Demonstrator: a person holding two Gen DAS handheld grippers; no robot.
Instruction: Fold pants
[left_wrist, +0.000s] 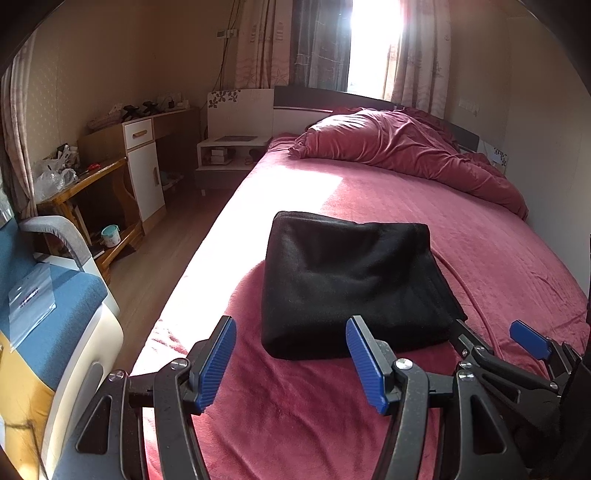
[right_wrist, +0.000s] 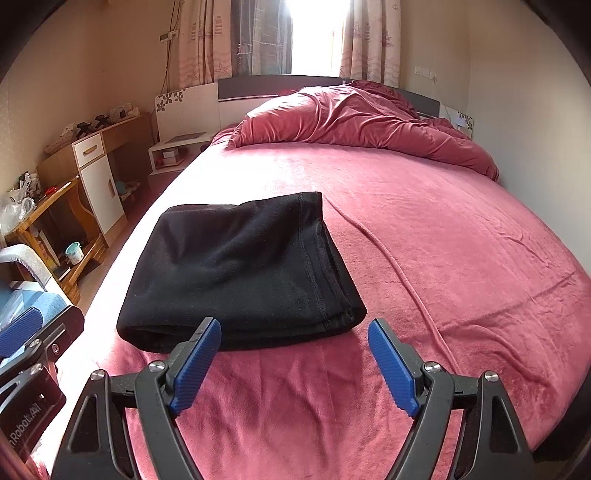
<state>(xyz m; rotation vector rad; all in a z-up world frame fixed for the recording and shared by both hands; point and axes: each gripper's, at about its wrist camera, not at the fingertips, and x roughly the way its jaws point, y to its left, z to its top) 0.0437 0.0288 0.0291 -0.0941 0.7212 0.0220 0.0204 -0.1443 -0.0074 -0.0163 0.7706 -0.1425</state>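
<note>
I find the pants (right_wrist: 240, 269) folded into a compact stack at centre frame on the bed (right_wrist: 443, 229). My left gripper (left_wrist: 291, 363) and right gripper (right_wrist: 295, 362) stand released and empty just short of it. I judge the sound course is to back straight off without snagging the near edge.

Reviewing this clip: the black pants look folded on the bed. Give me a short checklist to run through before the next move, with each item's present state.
1. Pants folded into a compact bundle: ok.
2. Pants lying wholly on the red bed cover: ok.
3. Left gripper open and empty: ok.
4. Right gripper open, nothing between its pads: ok.
5. Layers at the open edge aligned: ok at the near right corner, the rest cannot tell.
6. Bundle's far edge and underside tidy: cannot tell.
</note>
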